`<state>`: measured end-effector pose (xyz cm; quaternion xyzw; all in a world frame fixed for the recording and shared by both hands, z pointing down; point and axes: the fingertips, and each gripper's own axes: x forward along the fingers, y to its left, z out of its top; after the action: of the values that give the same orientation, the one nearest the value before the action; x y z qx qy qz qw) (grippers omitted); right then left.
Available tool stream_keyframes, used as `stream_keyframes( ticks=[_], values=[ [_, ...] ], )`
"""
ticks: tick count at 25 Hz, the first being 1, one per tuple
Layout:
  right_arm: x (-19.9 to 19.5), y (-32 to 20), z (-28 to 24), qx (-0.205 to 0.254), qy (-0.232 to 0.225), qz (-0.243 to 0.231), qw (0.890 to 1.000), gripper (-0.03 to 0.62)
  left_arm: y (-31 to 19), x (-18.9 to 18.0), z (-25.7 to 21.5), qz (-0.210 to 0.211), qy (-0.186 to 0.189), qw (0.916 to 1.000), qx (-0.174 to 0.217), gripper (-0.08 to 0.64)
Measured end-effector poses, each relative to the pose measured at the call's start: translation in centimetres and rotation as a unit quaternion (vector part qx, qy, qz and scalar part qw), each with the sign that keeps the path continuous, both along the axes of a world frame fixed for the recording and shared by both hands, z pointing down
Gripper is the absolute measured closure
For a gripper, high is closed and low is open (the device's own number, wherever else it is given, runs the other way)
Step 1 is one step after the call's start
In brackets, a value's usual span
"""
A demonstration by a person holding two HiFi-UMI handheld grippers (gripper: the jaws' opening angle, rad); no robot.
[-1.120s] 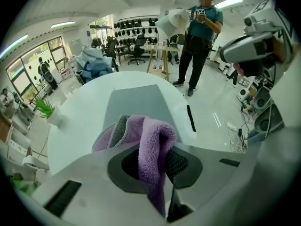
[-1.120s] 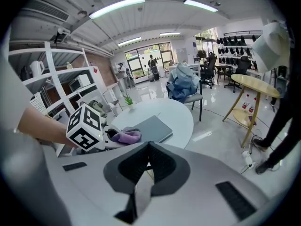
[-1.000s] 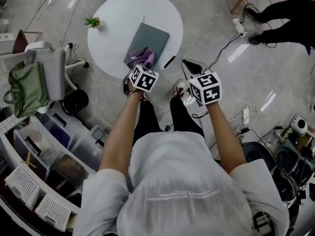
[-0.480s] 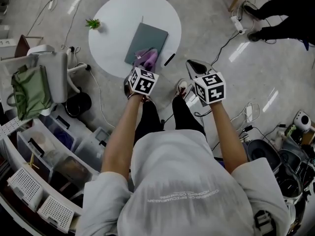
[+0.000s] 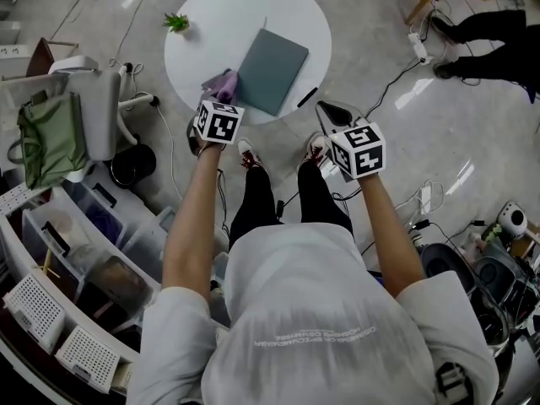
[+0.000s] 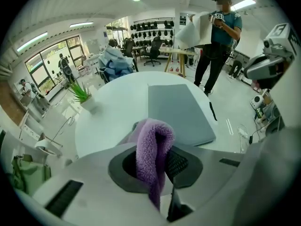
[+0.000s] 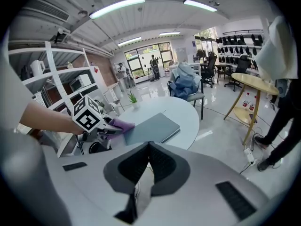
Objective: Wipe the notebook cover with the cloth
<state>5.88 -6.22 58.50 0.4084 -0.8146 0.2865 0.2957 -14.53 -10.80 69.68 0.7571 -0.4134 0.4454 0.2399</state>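
A grey-teal notebook (image 5: 272,71) lies shut on the round white table (image 5: 202,40); it also shows in the left gripper view (image 6: 181,112) and the right gripper view (image 7: 153,128). My left gripper (image 5: 218,98) is shut on a purple fluffy cloth (image 5: 221,83), held just off the notebook's left edge, over the table. The cloth (image 6: 153,159) is folded between the jaws of the left gripper (image 6: 156,147). My right gripper (image 5: 331,112) hovers off the table's near right rim, jaws together and empty (image 7: 149,145). From there I see the left gripper (image 7: 112,126) and the cloth (image 7: 123,124).
A black pen (image 5: 307,97) lies right of the notebook. A small potted plant (image 5: 176,23) stands at the table's far left. A chair with a green bag (image 5: 51,146) and storage bins (image 5: 84,251) stand to the left. A person (image 6: 221,27) stands beyond the table; cables cross the floor.
The left gripper has carried the cloth leftward off the notebook's near corner to a spot beside its left edge. The right gripper has stayed in place.
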Motion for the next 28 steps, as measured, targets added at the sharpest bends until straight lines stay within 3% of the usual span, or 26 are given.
stream_keyframes(
  ticks=[8, 12, 17, 22, 28],
  values=[
    [-0.8, 0.3, 1.2, -0.012, 0.002, -0.01, 1.0, 0.591, 2.3, 2.4, 1.6, 0.04, -0.003, 0.9992, -0.008, 0.502],
    [-0.4, 0.4, 1.4, -0.014, 0.004, -0.005, 1.0, 0.591, 5.0, 6.9, 1.9, 0.086, 0.032, 0.995, -0.04, 0.502],
    [0.8, 0.6, 1.1, -0.011, 0.005, 0.012, 1.0, 0.591, 5.6, 9.3, 2.0, 0.053, 0.056, 0.9951, -0.062, 0.502],
    [3.1, 1.1, 0.6, -0.008, 0.008, 0.047, 0.999, 0.591, 6.3, 11.5, 1.9, 0.061, 0.07, 0.992, -0.086, 0.5],
    [6.0, 1.5, -1.2, 0.006, 0.022, 0.086, 0.996, 0.591, 6.1, 14.5, 0.7, 0.119, 0.11, 0.9794, -0.121, 0.502]
  ],
)
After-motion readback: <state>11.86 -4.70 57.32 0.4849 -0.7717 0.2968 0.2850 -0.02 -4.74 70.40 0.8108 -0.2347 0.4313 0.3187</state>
